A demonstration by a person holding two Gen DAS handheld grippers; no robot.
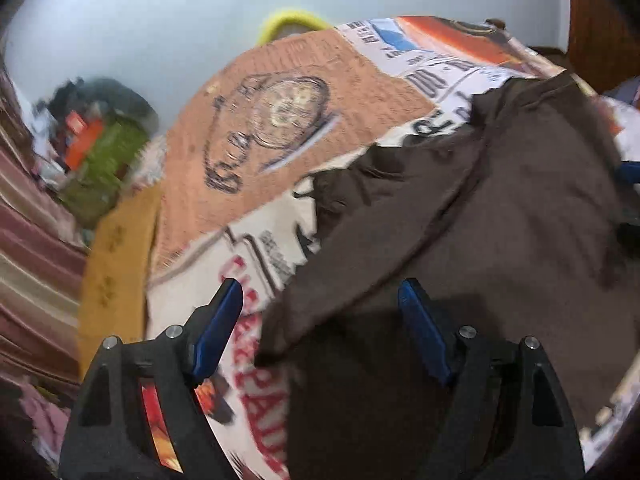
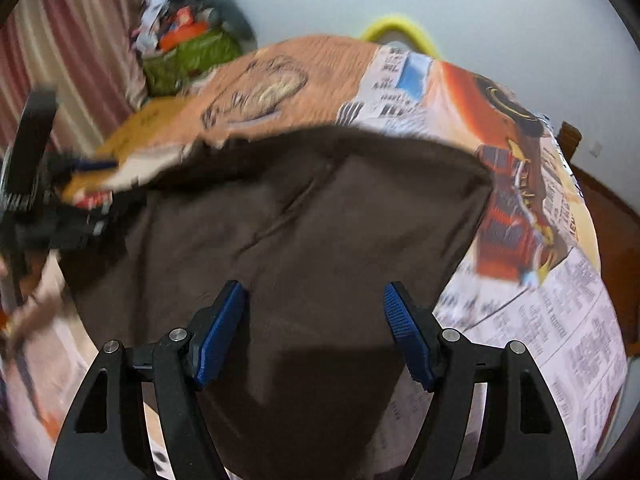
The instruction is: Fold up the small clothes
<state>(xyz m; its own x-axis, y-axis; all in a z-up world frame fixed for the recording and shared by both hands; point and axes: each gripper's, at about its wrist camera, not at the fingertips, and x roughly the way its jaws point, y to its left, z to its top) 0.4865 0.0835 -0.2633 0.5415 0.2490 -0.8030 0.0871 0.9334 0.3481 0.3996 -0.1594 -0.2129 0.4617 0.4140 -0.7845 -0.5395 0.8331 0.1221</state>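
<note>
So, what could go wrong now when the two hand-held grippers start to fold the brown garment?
1. The brown garment lies on loose newspaper sheets; a pinch may catch paper with the cloth.
2. Both the left hand-held gripper and the right hand-held gripper are open over mid-cloth, not an edge, so the fold may bunch.
3. Both views are motion-blurred, so aim may be off.

- A lived-in room of a home, not a workplace.
- The table (image 2: 560, 320) is covered with spread newspaper sheets (image 1: 288, 128) in place of a cloth.
- A striped pink and cream curtain (image 2: 80, 32) hangs at one side.
- A heap of clothes and bags (image 2: 188, 28) is piled against the pale blue wall (image 1: 140, 20).
- A dark wooden chair (image 2: 616, 232) stands beside the table.
</note>
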